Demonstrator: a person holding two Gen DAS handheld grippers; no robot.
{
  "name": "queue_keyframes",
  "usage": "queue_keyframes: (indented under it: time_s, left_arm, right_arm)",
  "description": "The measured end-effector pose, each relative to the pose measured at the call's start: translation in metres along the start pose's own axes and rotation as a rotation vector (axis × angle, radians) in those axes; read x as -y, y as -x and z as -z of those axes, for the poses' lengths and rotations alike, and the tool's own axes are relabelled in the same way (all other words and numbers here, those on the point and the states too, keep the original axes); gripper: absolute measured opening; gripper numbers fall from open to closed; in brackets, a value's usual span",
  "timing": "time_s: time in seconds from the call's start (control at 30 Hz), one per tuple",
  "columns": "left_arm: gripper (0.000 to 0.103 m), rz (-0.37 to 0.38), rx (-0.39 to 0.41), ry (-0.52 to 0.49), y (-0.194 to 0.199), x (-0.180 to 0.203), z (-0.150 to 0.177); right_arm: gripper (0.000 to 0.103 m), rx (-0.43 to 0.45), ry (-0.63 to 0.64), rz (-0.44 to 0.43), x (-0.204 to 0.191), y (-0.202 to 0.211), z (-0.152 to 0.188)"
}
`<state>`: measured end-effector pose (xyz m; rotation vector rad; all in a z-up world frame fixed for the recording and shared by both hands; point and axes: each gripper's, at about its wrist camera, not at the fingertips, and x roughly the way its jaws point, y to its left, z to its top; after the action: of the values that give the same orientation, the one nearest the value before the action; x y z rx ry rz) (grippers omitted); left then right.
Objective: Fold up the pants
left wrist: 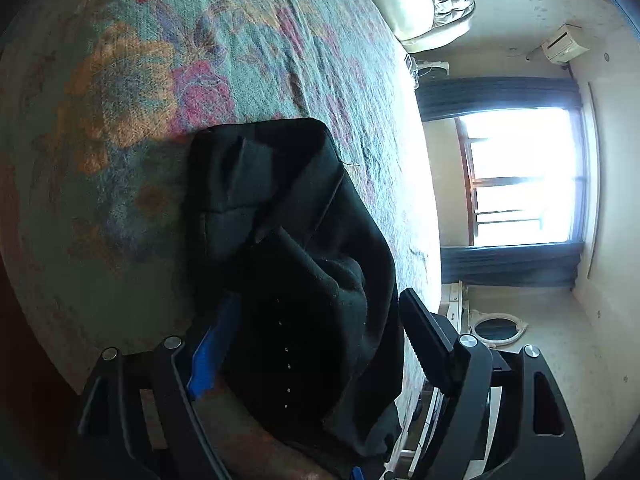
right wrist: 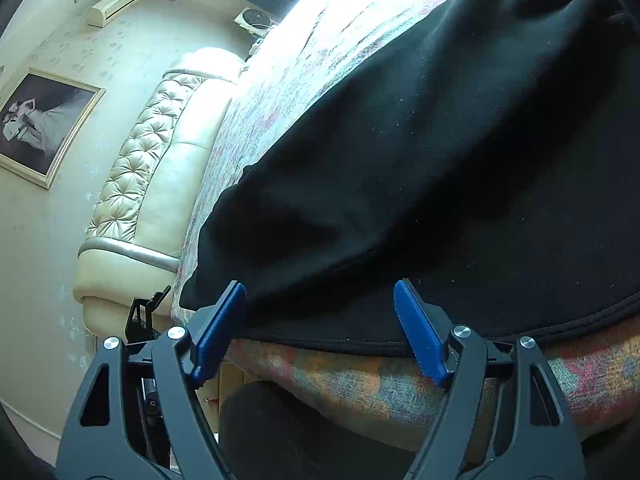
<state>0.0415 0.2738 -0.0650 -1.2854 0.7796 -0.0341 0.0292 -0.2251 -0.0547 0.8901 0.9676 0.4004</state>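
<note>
Black pants (left wrist: 288, 216) lie bunched on a flowered bedspread (left wrist: 120, 92). In the left wrist view my left gripper (left wrist: 316, 336) is open, its jaws wide apart, with a thick fold of the black cloth lying between them; the left blue pad is partly hidden by the cloth. In the right wrist view the pants (right wrist: 440, 160) spread flat across the bedspread (right wrist: 360, 380), their hemmed edge near the bed's side. My right gripper (right wrist: 320, 308) is open, its blue fingertips (right wrist: 416, 328) at that edge, one on each side of a stretch of hem, not clamped.
A cream tufted headboard (right wrist: 160, 160) stands at the bed's end. A bright window with dark curtains (left wrist: 520, 176) is beyond the bed. A framed picture (right wrist: 44, 124) and an air conditioner (right wrist: 116, 4) hang on the wall. A dark object (right wrist: 280, 432) sits below the bed's edge.
</note>
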Motion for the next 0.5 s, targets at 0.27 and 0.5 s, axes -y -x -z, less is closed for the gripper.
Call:
queue_keyframes:
  time_s: [0.27,0.5]
  left_arm:
    - [0.018,-0.02,-0.005,-0.188,-0.029,0.027,-0.008]
    - [0.018,0.004,0.002,-0.148,-0.026,0.014,-0.005]
  right_arm:
    - [0.077,0.014,-0.161,-0.108,0.014,0.003,0.002]
    - [0.077,0.06,-0.278,-0.151,0.021,-0.011,0.006]
